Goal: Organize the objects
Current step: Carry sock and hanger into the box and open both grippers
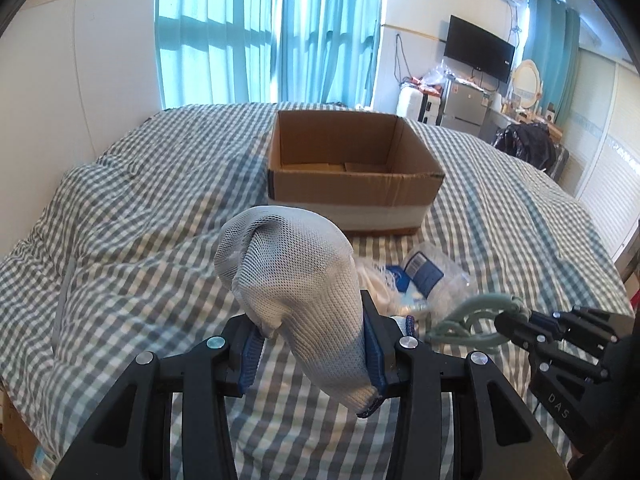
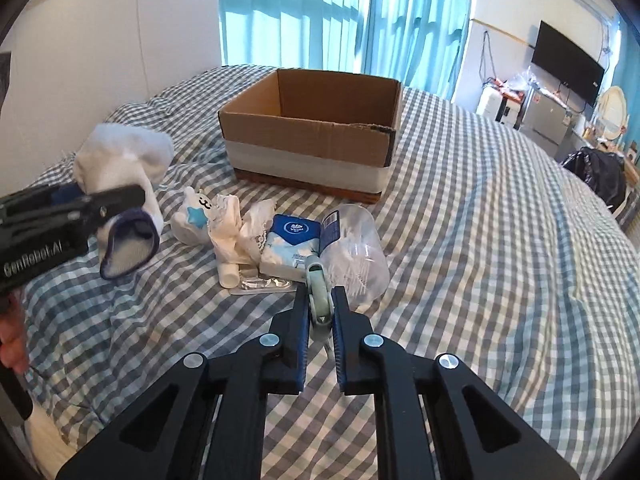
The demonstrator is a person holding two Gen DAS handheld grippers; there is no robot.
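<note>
1. Sock (image 1: 296, 292): a white mesh sock with a blue cuff, clamped between the fingers of the left hand-held gripper (image 1: 312, 356) and held up off the bed (image 1: 140, 240). Its long axis runs from the cuff, low and near, up to the toe, which leans far and a little left.
2. The left hand-held gripper is closed on the sock. In the right wrist view it sits at the far left of the scene, with the sock (image 2: 128, 184) hanging across its tip.
3. Pile of small things on the bed, between the two grippers and nearer than the box: a soft white toy with a blue star (image 2: 196, 216), a pack of tissues (image 2: 290, 248), a foil pill strip (image 2: 264, 285) and a clear tub of cotton swabs (image 2: 356, 248).
4. Cardboard box (image 1: 352, 168): open, seemingly empty, standing straight ahead and far from the left gripper, beyond the pile. Likely the sock goes there, a forward carry over the near wall.
5. The right hand-held gripper (image 2: 320, 312) is closed on a pale green hair tie (image 2: 319, 292), held above the bed beside the swab tub.
6. From the right gripper the box (image 2: 312, 136) also lies ahead, slightly left. Neither gripper looks clearly nearer.
</note>
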